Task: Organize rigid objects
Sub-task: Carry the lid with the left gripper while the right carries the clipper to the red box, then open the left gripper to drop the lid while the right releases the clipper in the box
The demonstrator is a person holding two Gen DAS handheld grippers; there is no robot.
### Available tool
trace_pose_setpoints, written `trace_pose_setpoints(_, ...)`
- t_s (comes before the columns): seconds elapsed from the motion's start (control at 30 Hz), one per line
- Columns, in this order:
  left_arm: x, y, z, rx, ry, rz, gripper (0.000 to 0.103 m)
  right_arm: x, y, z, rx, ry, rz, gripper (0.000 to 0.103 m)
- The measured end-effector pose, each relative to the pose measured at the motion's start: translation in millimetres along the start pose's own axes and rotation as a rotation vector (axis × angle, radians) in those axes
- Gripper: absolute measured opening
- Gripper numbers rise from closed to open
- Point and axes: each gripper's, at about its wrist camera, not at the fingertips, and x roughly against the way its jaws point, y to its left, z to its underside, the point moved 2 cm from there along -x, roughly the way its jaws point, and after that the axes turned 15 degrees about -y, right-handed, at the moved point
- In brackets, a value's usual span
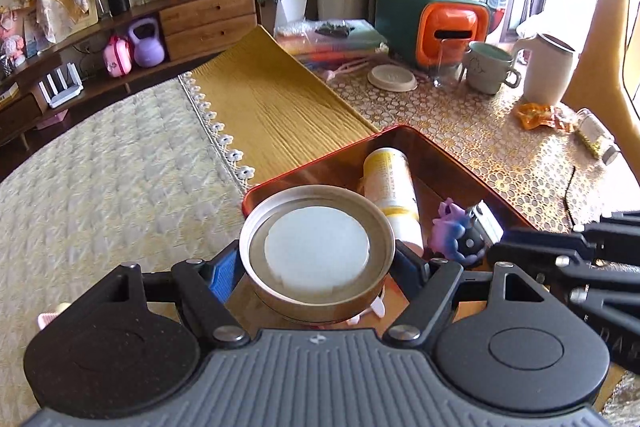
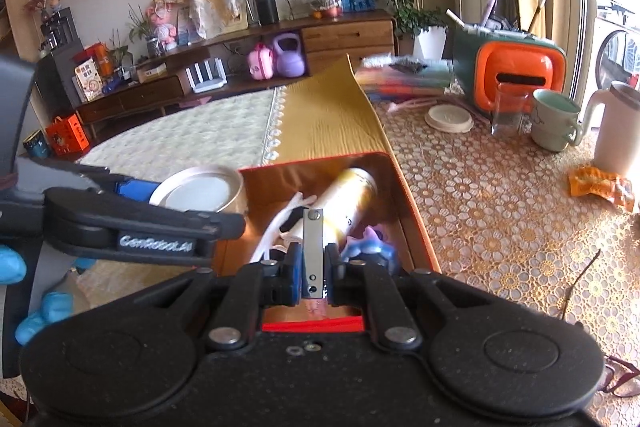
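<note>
1. Left wrist view: the left gripper [image 1: 316, 267] has its jaws spread wide and pressed on the sides of a round metal lid [image 1: 317, 253] with a white liner. The lid sits between the fingers, over the near corner of the red tray [image 1: 460, 163]. Just past the jaws, a yellow-and-white bottle [image 1: 390, 195] and a purple toy figure [image 1: 454, 229] already lie in the tray, so I judge the sorting partly done. The lid is not yet set down.

2. Right wrist view: the right gripper [image 2: 314, 269] is closed tight on a flat metal bar [image 2: 313, 253], upright between the pads, over the tray's near end. It too awaits placing.

3. Only the left view shows the lid's liner and the grip on it. Only the right view shows the bar, white cord [image 2: 280, 223] in the tray, and a blue-gloved hand [image 2: 28, 303].

4. A small jar [image 1: 596, 133] and orange wrapper [image 1: 540, 117] lie outside the tray, perhaps left to sort.
</note>
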Motion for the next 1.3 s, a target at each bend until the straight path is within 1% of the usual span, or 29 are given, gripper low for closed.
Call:
trace_pose_setpoints(0.13,-20.9,-5.6,0.5,0.005,0.019,0.009,0.077,-13.9,1.4,4.7,0.017,0.025,0.001,0.011)
trace_pose_setpoints(0.27,-32.0,-12.3,2.1,-0.033,0.018,-0.023,0.077,-23.3,-1.4,9.8,0.026,0.050,0.000,0.011)
trace_pose_setpoints(0.43,-42.5,-18.9,-0.5,-0.058,0.018,-0.031,0.077,-29.2,-2.5,16.9,0.036,0.078,-0.002,0.011)
trace_pose_setpoints(0.53,-47.5,-24.5,-0.7,-0.069,0.016,-0.024,0.077,-32.4,-2.6,18.8,0.043,0.085,0.000,0.010)
trace_pose_setpoints(0.7,-54.3,-29.3,-4.4,-0.059,0.016,-0.015,0.077,-38.9,-5.7,21.1,0.037,0.102,0.010,0.010)
trace_pose_setpoints(0.83,-56.5,-32.7,-3.5,-0.042,0.020,0.015,0.077,-39.9,-6.3,22.6,0.029,0.105,0.011,0.011)
trace_pose_setpoints(0.9,-56.9,-32.8,-2.7,-0.029,0.023,0.025,0.077,-39.9,-7.0,23.2,0.023,0.107,0.009,0.013)
trace_pose_setpoints(1.0,-56.9,-33.1,-0.3,-0.005,0.033,0.042,0.077,-39.4,-8.2,23.8,0.007,0.110,0.008,0.018)
trace_pose_setpoints(1.1,-56.6,-35.0,1.6,-0.004,0.039,0.051,0.078,-37.6,-7.9,24.5,0.003,0.110,0.011,0.021)
trace_pose_setpoints(1.23,-54.3,-37.2,3.8,-0.006,0.042,0.054,0.077,-34.3,-8.9,23.9,-0.011,0.103,0.009,0.030)
trace_pose_setpoints(1.3,-52.6,-36.7,4.5,-0.003,0.043,0.053,0.078,-32.6,-9.1,23.4,-0.020,0.100,0.009,0.032)
